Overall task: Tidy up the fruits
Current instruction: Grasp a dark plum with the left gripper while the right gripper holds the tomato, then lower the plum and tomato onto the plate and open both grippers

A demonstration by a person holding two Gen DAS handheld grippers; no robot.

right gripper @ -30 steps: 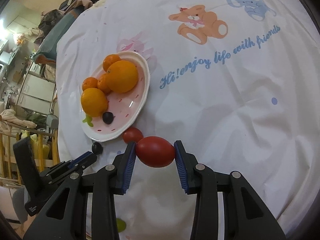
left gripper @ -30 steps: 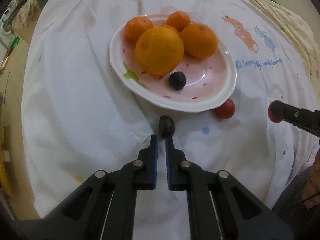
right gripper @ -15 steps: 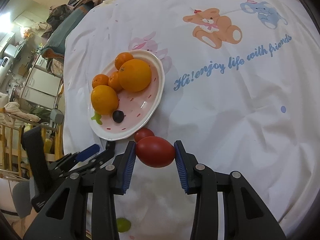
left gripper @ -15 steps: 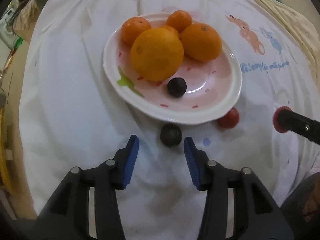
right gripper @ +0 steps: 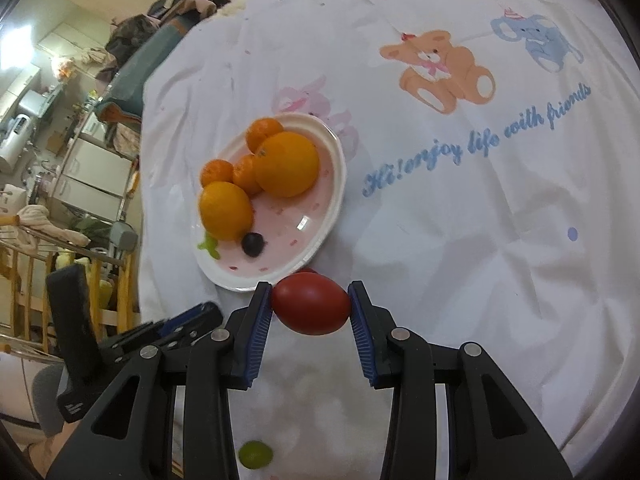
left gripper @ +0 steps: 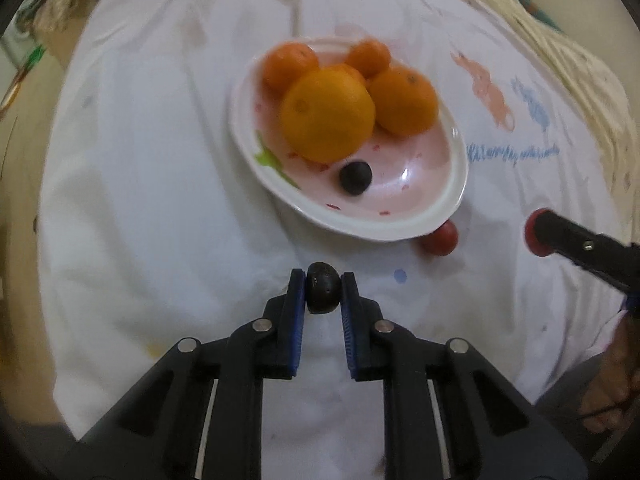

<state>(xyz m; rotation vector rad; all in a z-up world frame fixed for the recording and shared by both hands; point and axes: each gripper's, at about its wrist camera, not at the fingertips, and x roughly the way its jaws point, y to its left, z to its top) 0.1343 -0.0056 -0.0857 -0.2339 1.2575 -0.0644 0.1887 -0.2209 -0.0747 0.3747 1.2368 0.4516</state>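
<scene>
White printed bedsheet (right gripper: 460, 240) is serving as the work surface, its soft folds keeping round fruit from rolling far. Toward its centre, the pink-and-white plate (left gripper: 448, 216) is acting as the collection point: five oranges (left gripper: 328, 116) are crowding its far half, leaving the near half free apart from one dark grape (left gripper: 355, 177).

At the plate's near rim, the right gripper (right gripper: 312, 308) is clamping a red tomato (right gripper: 311, 309) between its blue pads, holding it crosswise so the long axis spans the jaws. A second, smaller tomato (left gripper: 440, 238) is lying against the rim, not yet collected.

Closer in, the left gripper (left gripper: 323, 294) has just been closing and is now pinching a dark grape-like fruit (left gripper: 322, 293) at its very tips, probably for transfer to the plate.

A green grape (right gripper: 255, 455) is waiting on the sheet below the right gripper.
</scene>
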